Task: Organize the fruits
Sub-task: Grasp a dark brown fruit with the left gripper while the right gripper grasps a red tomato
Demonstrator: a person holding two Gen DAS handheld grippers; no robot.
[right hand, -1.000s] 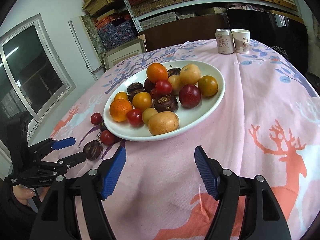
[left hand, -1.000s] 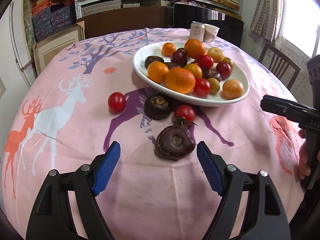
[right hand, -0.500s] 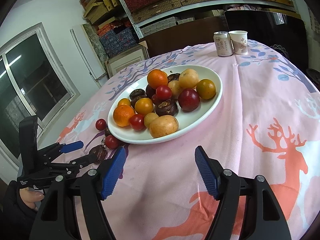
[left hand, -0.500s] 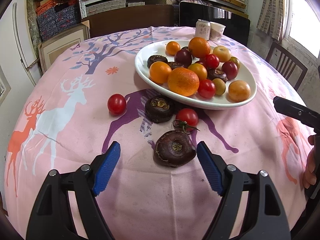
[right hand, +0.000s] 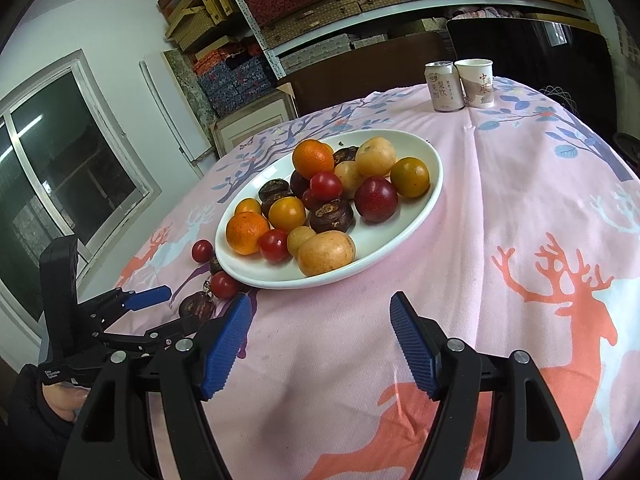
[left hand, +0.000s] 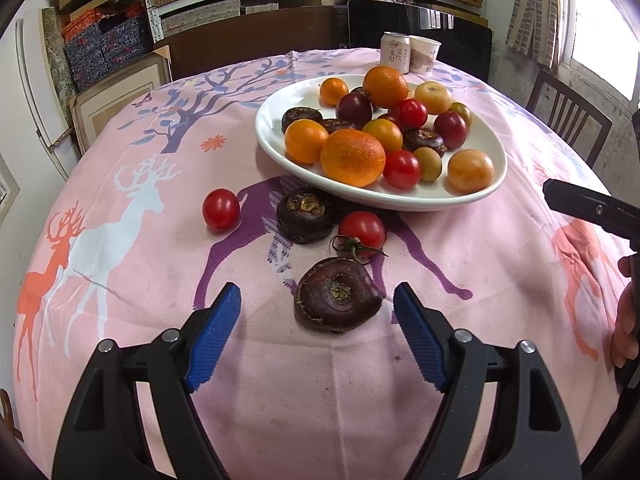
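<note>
Two tongs are over the pink tablecloth (left hand: 120, 184), both released with their blue pads spread wide and nothing between them being squeezed. From the left wrist view, the left tongs (left hand: 318, 330) sit low and level, aimed forward at a dark brown water chestnut (left hand: 337, 294) that lies on the cloth in the gap just ahead of the pads, touching neither. Just beyond it is a stemmed tomato (left hand: 362, 230), then a second chestnut (left hand: 306, 214) to its left, and a lone tomato (left hand: 221, 209) further left, apart from the rest. Past these, ahead and slightly right of the left tongs, stands the white plate (left hand: 420, 200) heaped with oranges, tomatoes, plums and chestnuts. A can (left hand: 395, 52) and a paper cup (left hand: 424, 54) stand at the far edge.

From the right wrist view, the right tongs (right hand: 320, 344) hover above bare cloth, the plate (right hand: 400, 224) ahead and a little left. The left tongs (right hand: 168, 312) appear at the lower left, gripped by a hand (right hand: 64, 398) in a dark sleeve.
</note>
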